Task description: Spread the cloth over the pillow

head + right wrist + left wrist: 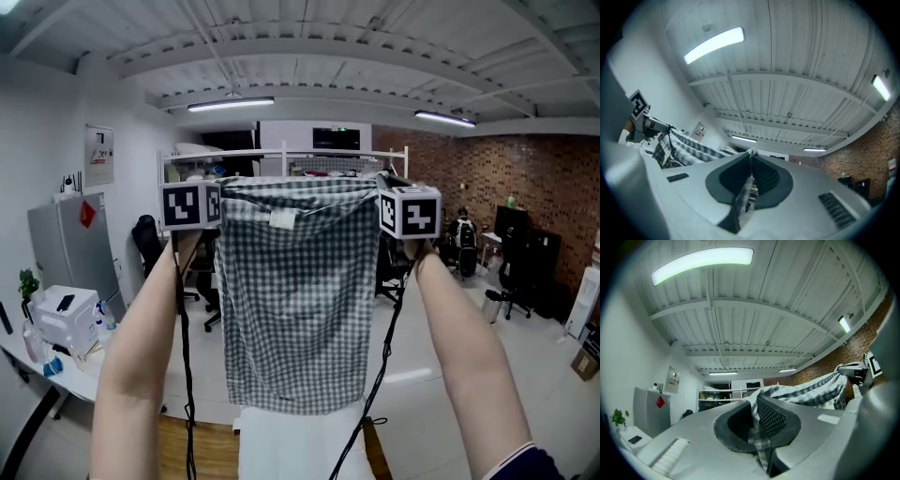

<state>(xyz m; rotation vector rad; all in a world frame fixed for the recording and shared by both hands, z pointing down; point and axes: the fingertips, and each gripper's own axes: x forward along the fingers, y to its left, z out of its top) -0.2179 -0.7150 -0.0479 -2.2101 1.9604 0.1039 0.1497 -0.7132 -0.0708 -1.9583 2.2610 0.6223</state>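
The left gripper (221,187) is held raised on the bare left forearm (141,356), which is stretched forward and upward. Its marker cube is turned toward the head camera, and its jaws are closed on a top corner of the cloth (295,300). The right gripper (379,186) is held level with it and well apart on the bare right forearm (464,356), jaws likewise pinched on the opposite top corner.

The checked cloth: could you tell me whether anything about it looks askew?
Nothing is damaged. The grey-and-white checked cloth hangs fairly square from the left gripper and right gripper, above the white pillow; only its top edge is bunched, with a white label showing.
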